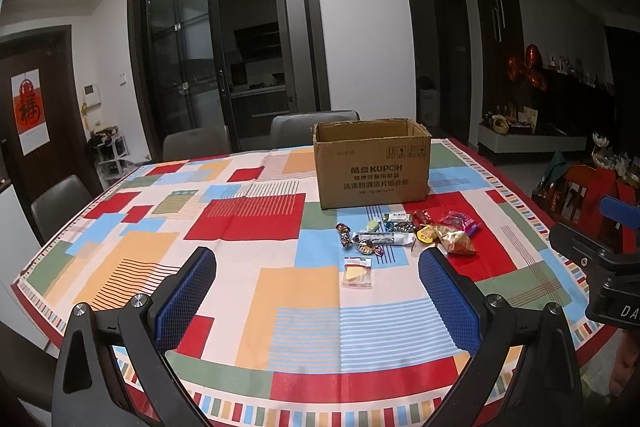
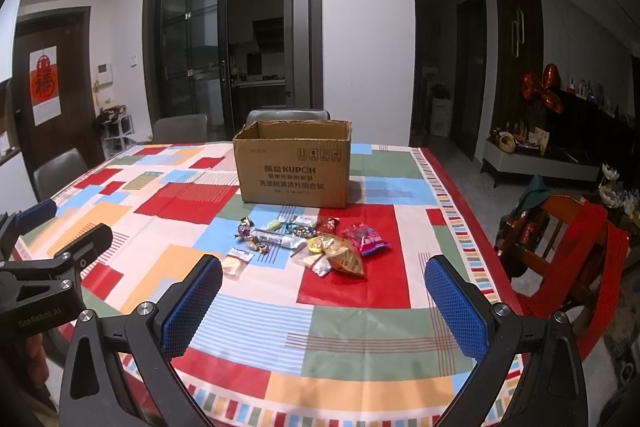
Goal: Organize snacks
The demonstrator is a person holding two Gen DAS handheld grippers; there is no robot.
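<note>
One open cardboard box (image 2: pixel 294 167) is seen on the cloth-covered surface (image 2: pixel 360 339), with one loose cluster of snacks (image 2: pixel 316 243) lying just in front of it. Two tools are raised above the near edge: the left tool (image 1: pixel 318 291) and right tool (image 2: pixel 324 297) are both spread wide, nothing held.
</note>
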